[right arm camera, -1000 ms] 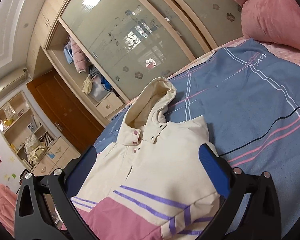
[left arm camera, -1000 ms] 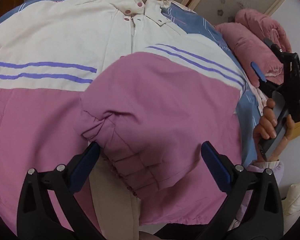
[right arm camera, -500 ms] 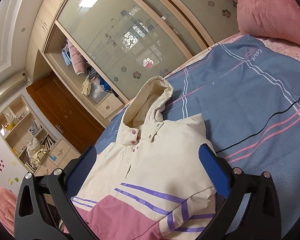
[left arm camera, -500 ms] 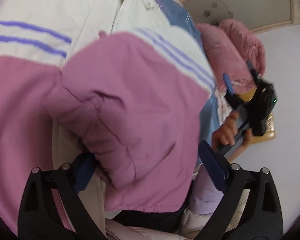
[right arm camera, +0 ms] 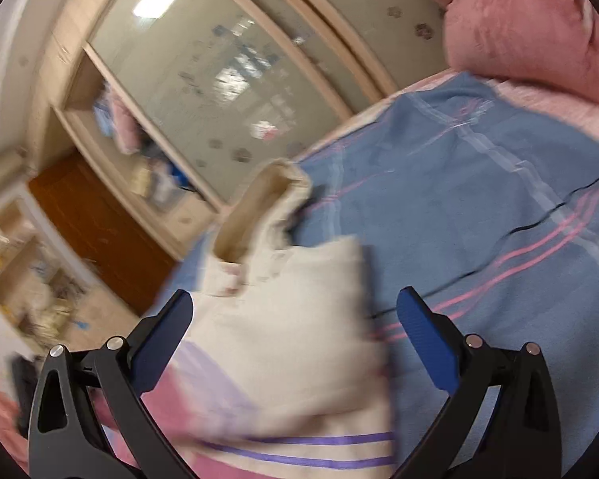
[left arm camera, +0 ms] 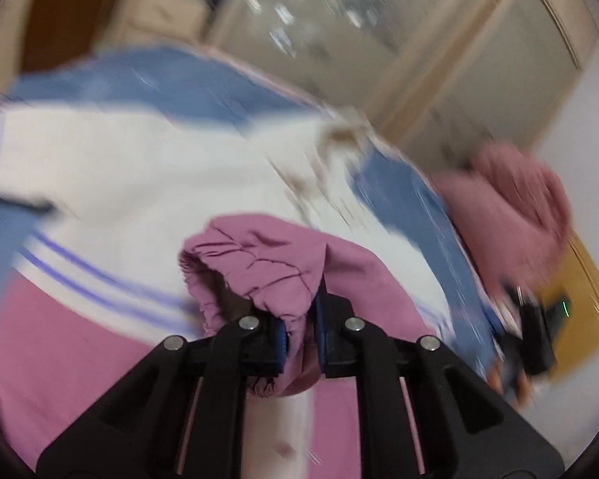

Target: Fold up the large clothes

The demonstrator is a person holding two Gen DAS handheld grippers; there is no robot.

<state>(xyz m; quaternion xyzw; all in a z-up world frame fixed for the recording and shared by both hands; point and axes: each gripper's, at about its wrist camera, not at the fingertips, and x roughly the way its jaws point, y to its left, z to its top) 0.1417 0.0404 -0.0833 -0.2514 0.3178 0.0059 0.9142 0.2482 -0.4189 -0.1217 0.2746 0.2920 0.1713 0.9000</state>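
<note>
The left tongs (left arm camera: 299, 319) are clamped on the pink elastic cuff (left arm camera: 255, 275) of the jacket's sleeve; their jaws have just been closing, and the gathered fabric sits pinched between the blue pads (left arm camera: 278, 343). The sleeve bunches up above the tongs in soft, puffy folds, so the hooded jacket (left arm camera: 139, 183) looks padded, light and limp: it will sag and drag wherever it is not supported. The ribbed cuff seems a sound place to hold, since the elastic gives the pads something thick to bite. The rest of the jacket lies spread on the blue striped bedspread (left arm camera: 171, 80), cream upper half with purple stripes (left arm camera: 100, 283) and pink lower half, front up, hood (right arm camera: 259, 207) pointing away towards the wardrobe (right arm camera: 227, 64).

The right tongs (right arm camera: 295, 343) stand wide apart and hold nothing. The jacket's cream shoulder (right arm camera: 299, 319) lies beyond and between their fingers, not touched as far as the blurred view shows. Pink pillows (right arm camera: 531, 28) rest at the bed's far right.
</note>
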